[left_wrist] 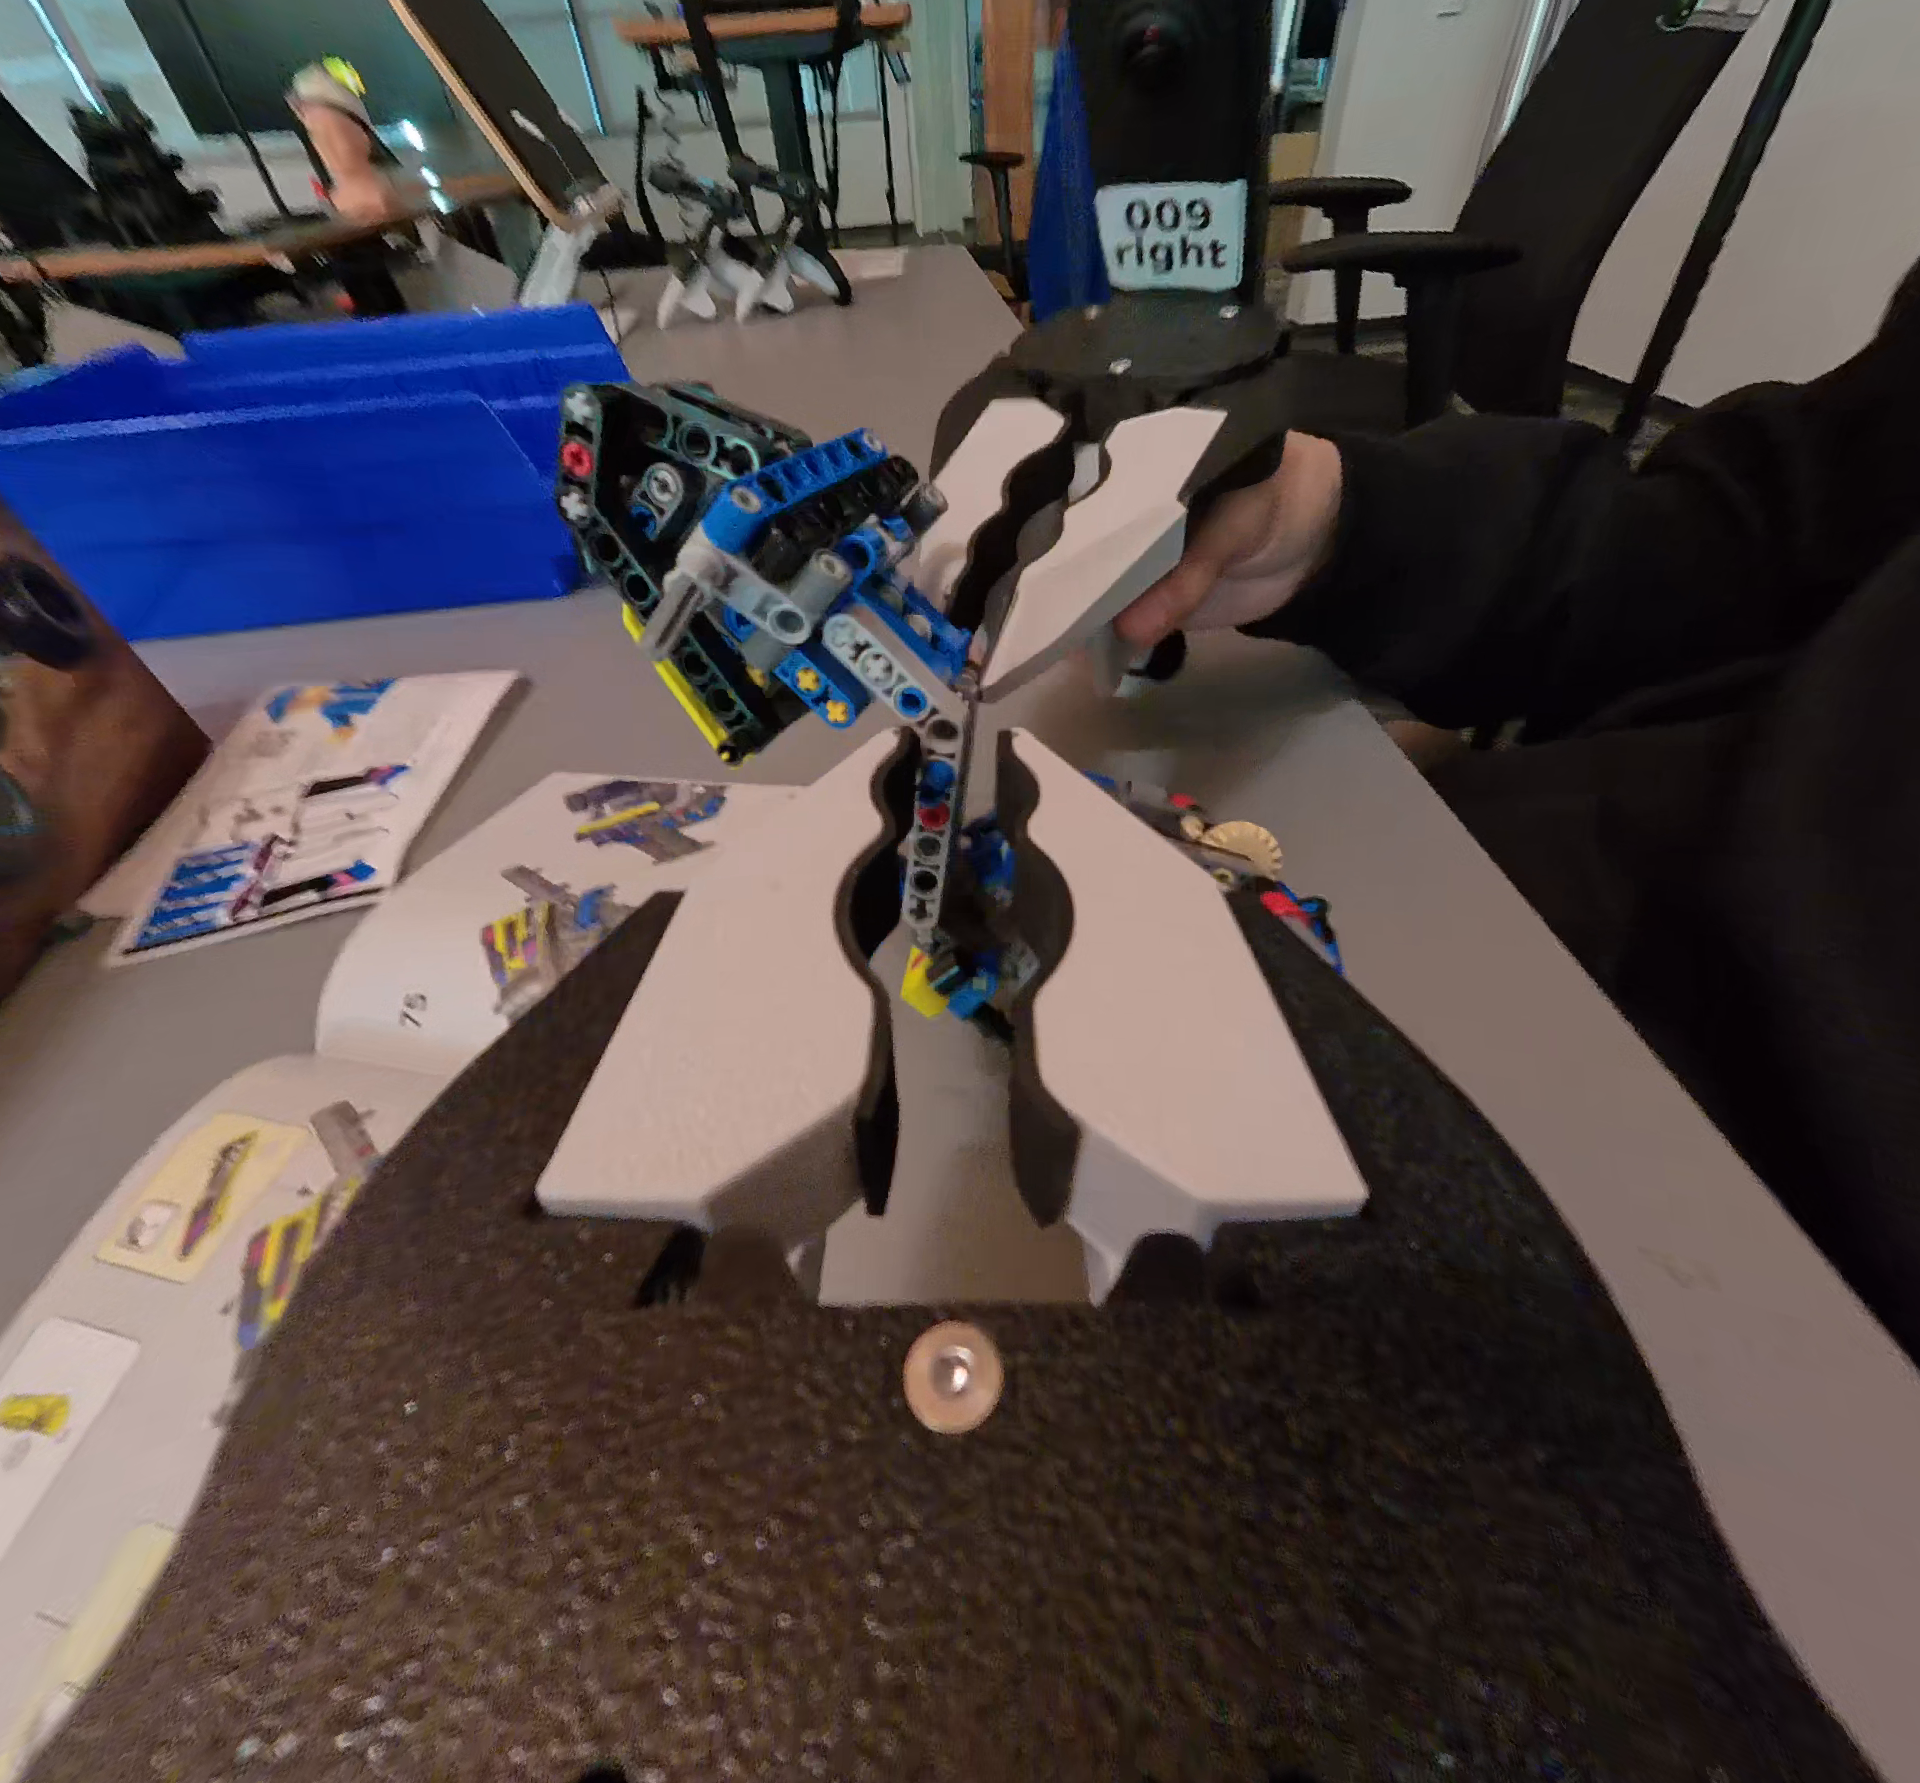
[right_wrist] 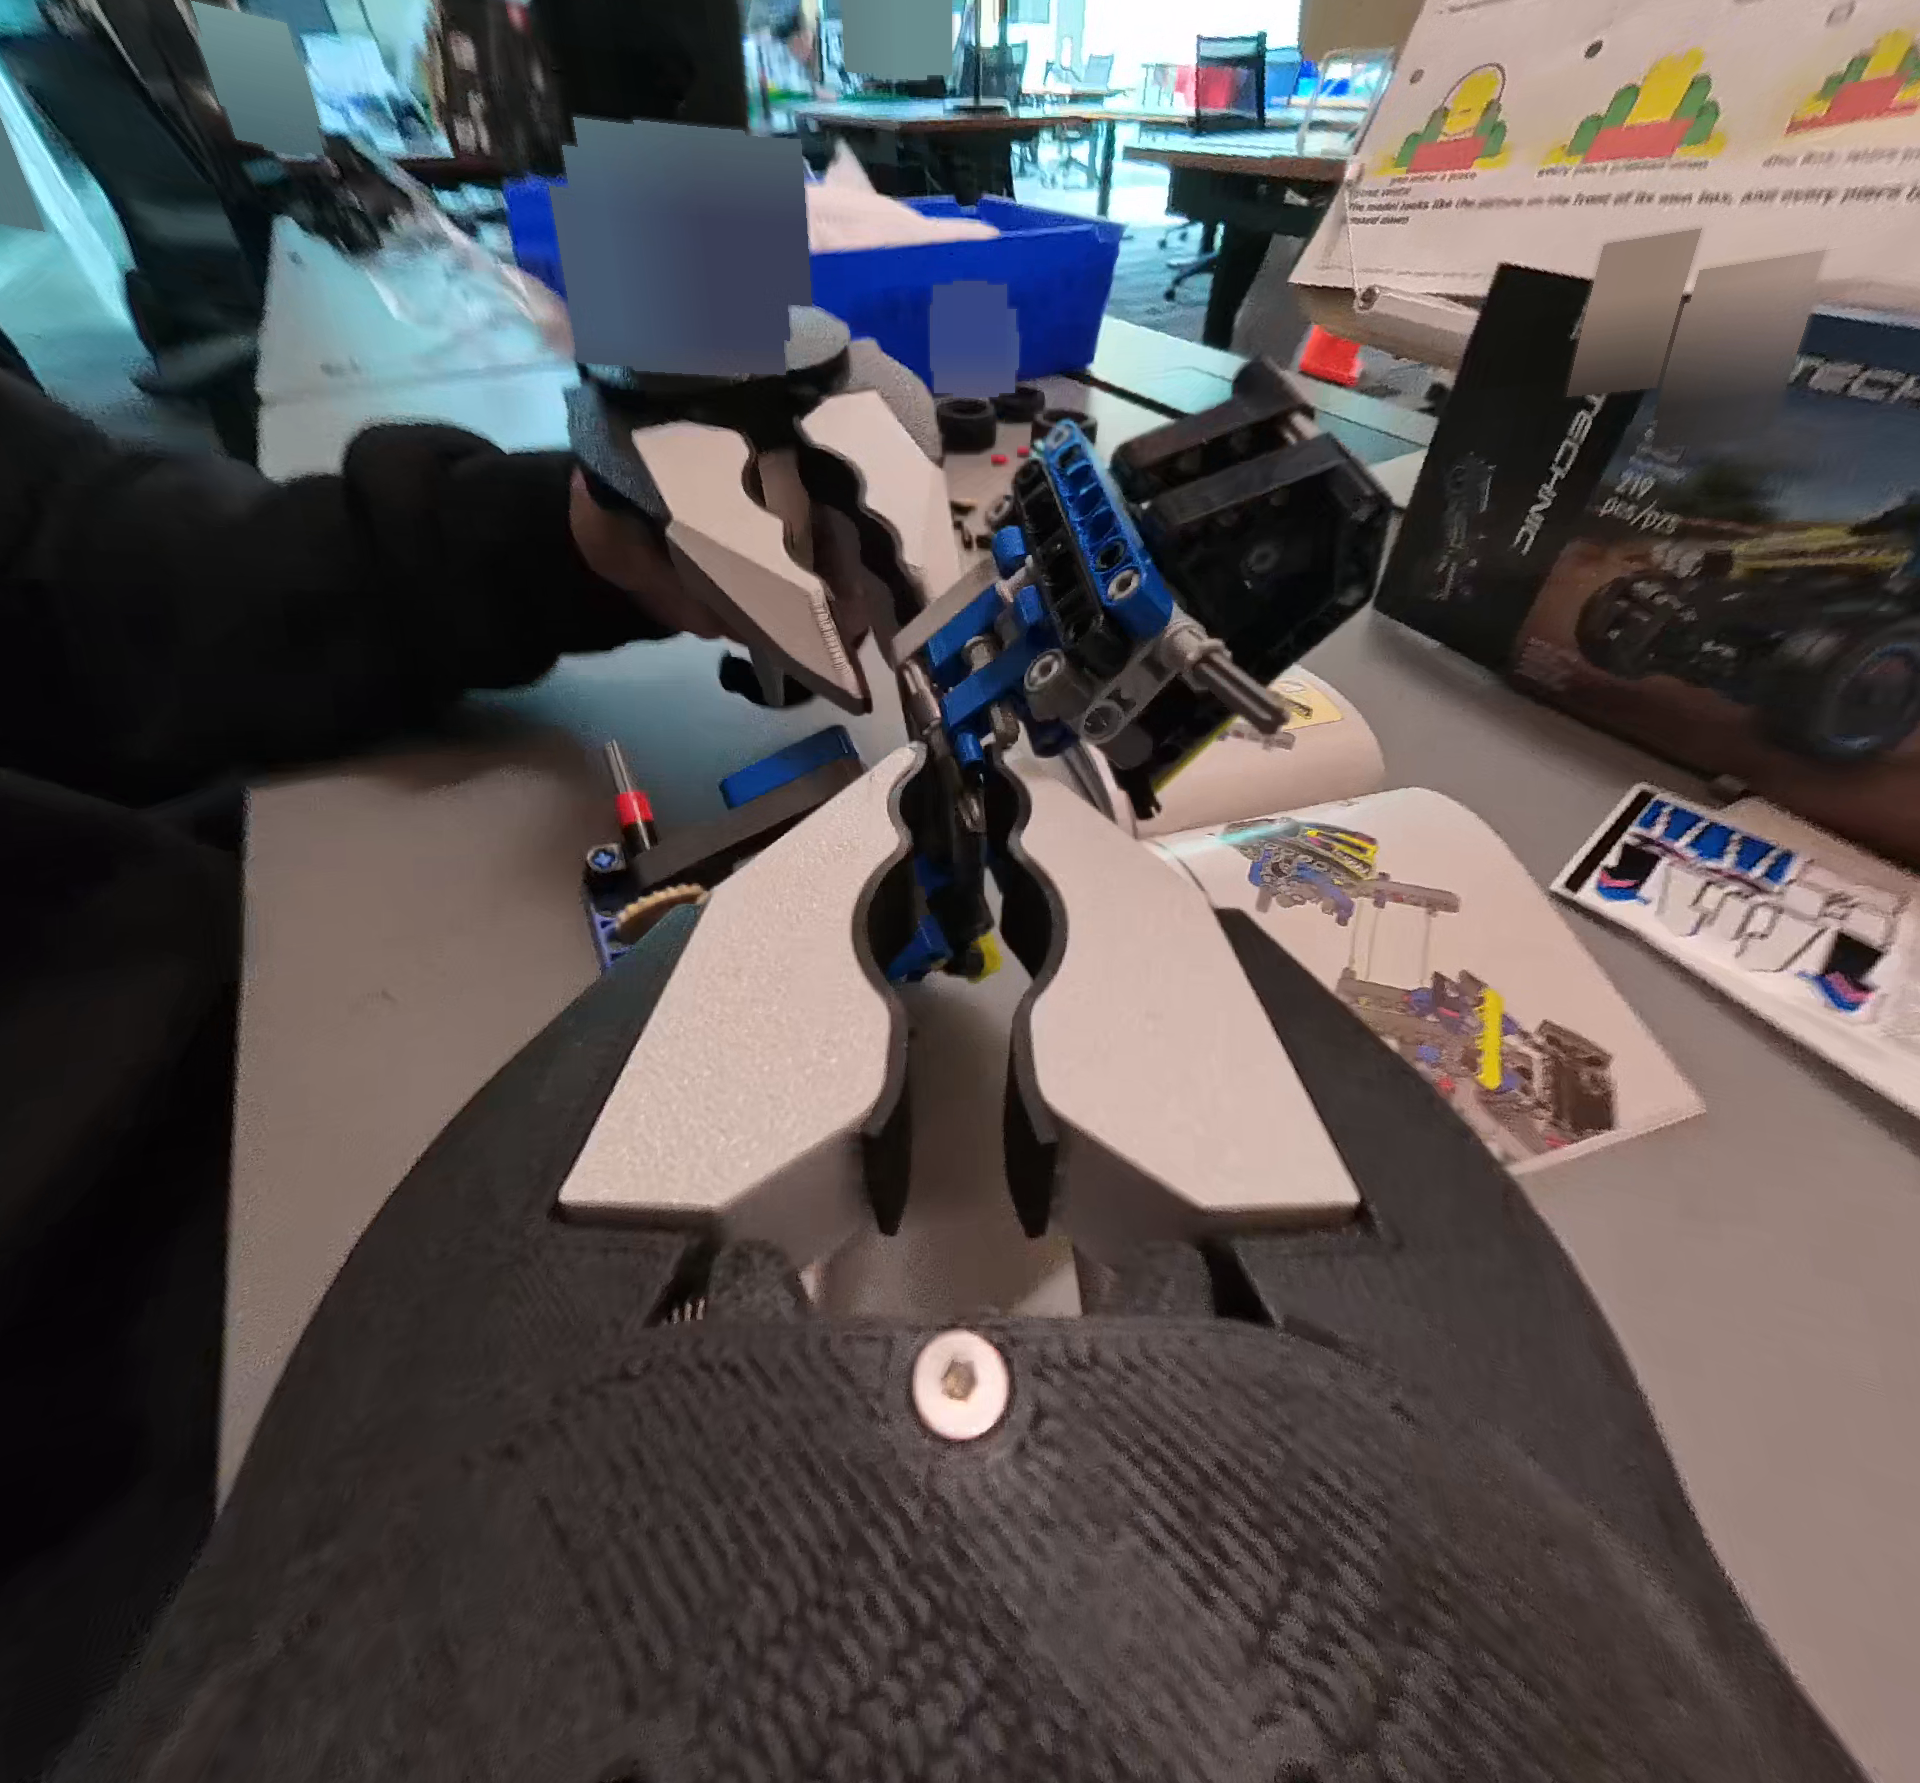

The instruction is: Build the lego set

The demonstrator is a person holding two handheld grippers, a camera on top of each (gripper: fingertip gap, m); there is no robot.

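Note:
A blue, black and yellow brick-built model (left_wrist: 727,549) hangs in the air between my two grippers, which face each other tip to tip. A long grey holed beam (left_wrist: 935,798) of the model runs down between my left gripper's (left_wrist: 956,751) fingers. It lies against one pad and a gap shows at the other, so the left gripper is open. My right gripper (right_wrist: 964,762) is shut on a blue and black part (right_wrist: 951,860) of the model (right_wrist: 1101,570). In the left wrist view the right gripper (left_wrist: 977,679) pinches the model's edge just above my left fingertips. The left gripper (right_wrist: 883,663) also shows in the right wrist view.
An open instruction booklet (left_wrist: 582,881) and a sticker sheet (left_wrist: 312,798) lie on the grey table (left_wrist: 1455,1006). A blue bin (left_wrist: 291,486) stands behind. The product box (right_wrist: 1662,570) stands at the right. Loose parts and a tan gear (right_wrist: 655,907) lie under the grippers. A dark sleeve (left_wrist: 1662,570) reaches in. The tips of both grippers are at nearly the same place.

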